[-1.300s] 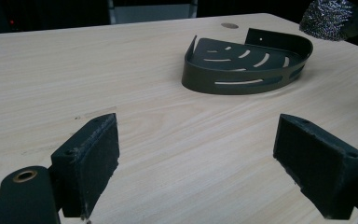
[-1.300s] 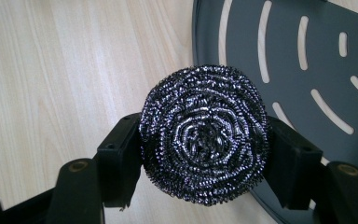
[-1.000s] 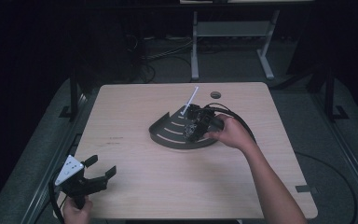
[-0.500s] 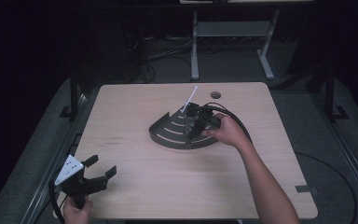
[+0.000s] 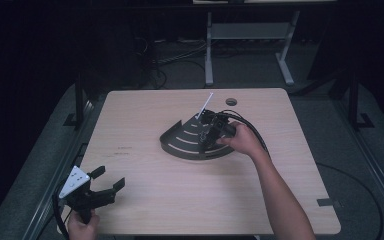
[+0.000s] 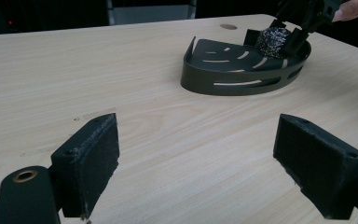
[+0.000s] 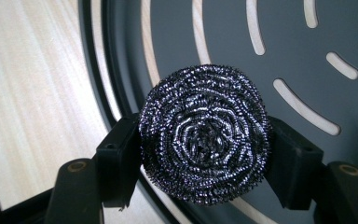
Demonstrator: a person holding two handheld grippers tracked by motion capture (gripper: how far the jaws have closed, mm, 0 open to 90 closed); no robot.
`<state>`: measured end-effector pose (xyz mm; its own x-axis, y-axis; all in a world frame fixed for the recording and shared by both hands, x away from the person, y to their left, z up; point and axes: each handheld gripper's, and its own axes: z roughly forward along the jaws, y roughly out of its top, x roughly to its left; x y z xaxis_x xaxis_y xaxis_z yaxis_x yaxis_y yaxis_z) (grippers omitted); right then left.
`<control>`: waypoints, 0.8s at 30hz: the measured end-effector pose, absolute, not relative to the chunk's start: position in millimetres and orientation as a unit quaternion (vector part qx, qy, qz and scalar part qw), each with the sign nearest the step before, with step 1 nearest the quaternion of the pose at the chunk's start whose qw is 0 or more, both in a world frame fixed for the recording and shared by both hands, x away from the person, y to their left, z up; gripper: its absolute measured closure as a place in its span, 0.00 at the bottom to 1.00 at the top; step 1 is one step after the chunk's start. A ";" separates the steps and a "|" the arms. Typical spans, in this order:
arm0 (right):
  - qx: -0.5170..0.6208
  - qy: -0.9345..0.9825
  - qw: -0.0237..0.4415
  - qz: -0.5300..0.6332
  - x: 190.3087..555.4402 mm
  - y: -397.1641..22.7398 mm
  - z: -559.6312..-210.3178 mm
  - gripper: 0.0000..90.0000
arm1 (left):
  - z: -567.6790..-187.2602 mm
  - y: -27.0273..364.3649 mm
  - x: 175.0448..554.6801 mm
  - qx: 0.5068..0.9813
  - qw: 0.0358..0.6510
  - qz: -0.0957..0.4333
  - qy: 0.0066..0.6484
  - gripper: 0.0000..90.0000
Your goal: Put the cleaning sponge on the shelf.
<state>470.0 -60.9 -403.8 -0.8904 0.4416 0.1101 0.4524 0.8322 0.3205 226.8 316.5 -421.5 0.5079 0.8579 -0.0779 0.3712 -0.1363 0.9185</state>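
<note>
A round steel wool scourer (image 7: 204, 134) sits between the jaws of my right gripper (image 7: 204, 156), which is shut on it. It hangs just over the dark slotted corner tray (image 5: 185, 145) in the middle of the table. In the left gripper view the scourer (image 6: 271, 42) shows inside the tray (image 6: 242, 77), held by the right gripper (image 6: 289, 35). My left gripper (image 5: 105, 186) stands open near the table's front left corner, far from the tray, with nothing between its pads (image 6: 95, 154).
A wooden table (image 5: 155, 200) carries the tray. A white stick (image 5: 205, 105) rises from behind the tray. A round cable hole (image 5: 231, 101) lies near the far edge. Dark floor and a metal stand (image 5: 250, 35) lie beyond.
The right gripper with the scourer has shifted slightly left over the tray. The left gripper has not moved.
</note>
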 end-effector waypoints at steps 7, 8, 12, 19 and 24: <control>-0.241 -0.957 0.017 -0.162 474.7 -57.7 -414.2 0.38 | -421.2 316.2 226.6 0.714 0.495 0.246 0.429 0.15; -0.243 -0.957 0.016 -0.161 475.3 -57.5 -415.1 0.38 | -421.0 316.1 226.5 0.714 0.496 0.245 0.429 0.15; -0.247 -0.956 0.013 -0.158 477.3 -56.1 -417.9 0.38 | -420.8 316.0 226.7 0.714 0.496 0.245 0.429 0.15; -0.254 -0.955 0.011 -0.152 480.3 -53.3 -424.3 0.38 | -420.9 315.1 226.9 0.715 0.496 0.245 0.427 0.15; -0.255 -0.955 0.013 -0.154 482.0 -51.9 -427.4 0.37 | -421.4 313.3 227.3 0.717 0.495 0.244 0.426 0.15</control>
<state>482.0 -51.9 -427.4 -0.8696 0.4830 0.1026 0.4908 0.8228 0.2866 227.3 313.3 -421.4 0.5185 0.8520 -0.0720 0.3688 -0.1469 0.9178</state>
